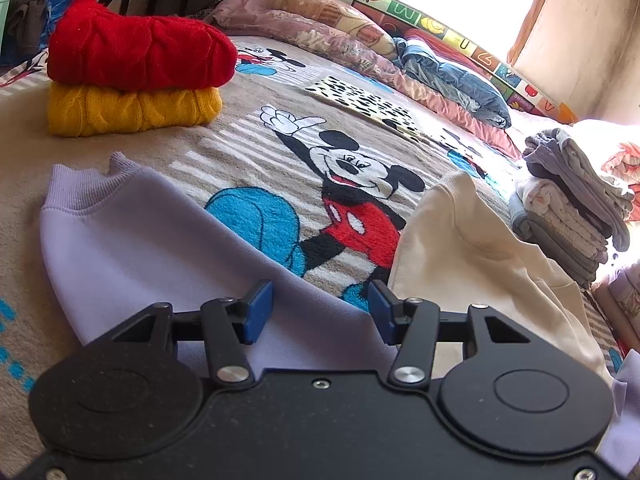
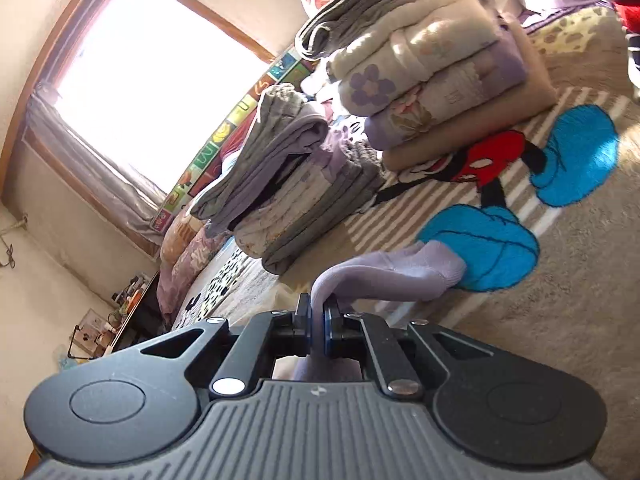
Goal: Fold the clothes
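A lilac sweatshirt (image 1: 160, 256) lies on the Mickey Mouse blanket (image 1: 248, 160), one sleeve with a ribbed cuff stretching up to the left. Over its fabric my left gripper (image 1: 320, 308) hovers open, blue pads apart, nothing pinched between them. A cream garment (image 1: 480, 256) lies to the right of it. In the right wrist view, my right gripper (image 2: 317, 320) is shut on lilac fabric; the ribbed cuff of the lilac sleeve (image 2: 400, 272) hangs out past the pads over the blanket (image 2: 540, 340). The view is rolled sideways.
A folded red sweater (image 1: 140, 52) sits on a folded yellow sweater (image 1: 132, 108) at the back left. Stacks of folded clothes (image 1: 572, 208) (image 2: 304, 188) stand on the right of the bed, a taller pile (image 2: 432, 76) beyond. Pillows and quilts (image 1: 360, 40) line the window wall.
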